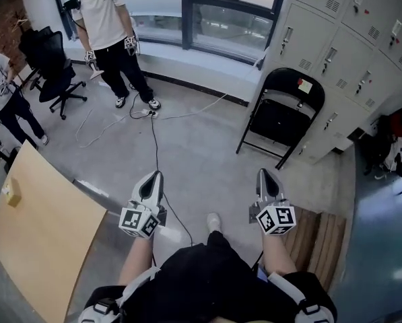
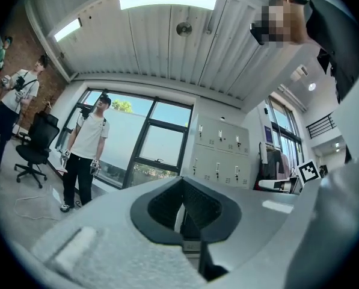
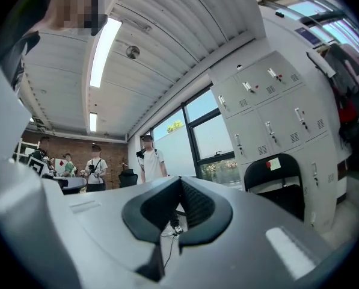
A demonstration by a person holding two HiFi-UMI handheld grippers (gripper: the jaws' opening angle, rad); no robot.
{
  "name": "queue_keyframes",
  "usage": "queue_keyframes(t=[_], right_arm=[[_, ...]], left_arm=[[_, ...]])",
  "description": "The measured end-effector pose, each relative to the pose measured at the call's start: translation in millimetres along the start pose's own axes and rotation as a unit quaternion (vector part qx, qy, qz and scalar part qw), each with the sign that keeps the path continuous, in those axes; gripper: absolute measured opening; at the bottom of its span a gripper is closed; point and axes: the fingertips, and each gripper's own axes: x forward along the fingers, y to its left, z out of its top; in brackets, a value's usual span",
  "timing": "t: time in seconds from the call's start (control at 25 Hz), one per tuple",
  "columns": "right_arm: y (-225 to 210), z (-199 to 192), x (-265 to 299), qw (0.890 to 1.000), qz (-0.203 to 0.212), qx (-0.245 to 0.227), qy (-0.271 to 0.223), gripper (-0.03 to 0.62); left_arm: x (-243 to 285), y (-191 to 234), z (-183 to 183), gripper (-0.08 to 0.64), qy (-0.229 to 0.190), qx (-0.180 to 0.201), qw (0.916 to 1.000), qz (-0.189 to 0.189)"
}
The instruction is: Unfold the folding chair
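Note:
A black folding chair point(image 1: 286, 113) stands folded against the grey lockers at the right, with a small sticker on its backrest. The right gripper view also has the chair point(image 3: 274, 174), at its right side. My left gripper point(image 1: 153, 177) and my right gripper point(image 1: 266, 174) are held side by side in front of my body, well short of the chair, with bare floor between. Both point forward. The left gripper point(image 2: 180, 213) is shut with nothing between its jaws. The right gripper point(image 3: 178, 213) is shut and empty as well. The left gripper view does not take in the chair.
Grey lockers point(image 1: 342, 52) line the right wall. A person point(image 1: 110, 36) stands by the window point(image 1: 231, 19), with a black office chair point(image 1: 52, 69) at the left. A cable point(image 1: 153, 147) runs along the floor. A wooden tabletop point(image 1: 39, 214) lies at my left, wooden boards point(image 1: 325, 237) at my right.

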Motion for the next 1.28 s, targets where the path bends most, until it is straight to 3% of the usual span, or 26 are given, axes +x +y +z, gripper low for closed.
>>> queue_keyframes(t=[0.4,0.84,1.28], right_arm=[[-64,10,-78,0.996,-0.092,0.004,-0.014,0.005],[-143,48,-87,0.995,-0.098,-0.005,-0.031,0.005],[-225,64,-125,0.993,-0.112,0.008,-0.044,0.005]], left_arm=[[34,-73,-28,-0.002,0.016,-0.017,0.9967,-0.078],[89,-137,-23,-0.002,0.002,-0.015,0.9964,-0.084],[143,-223,-53,-0.002,0.012,-0.021,0.9934,-0.112]])
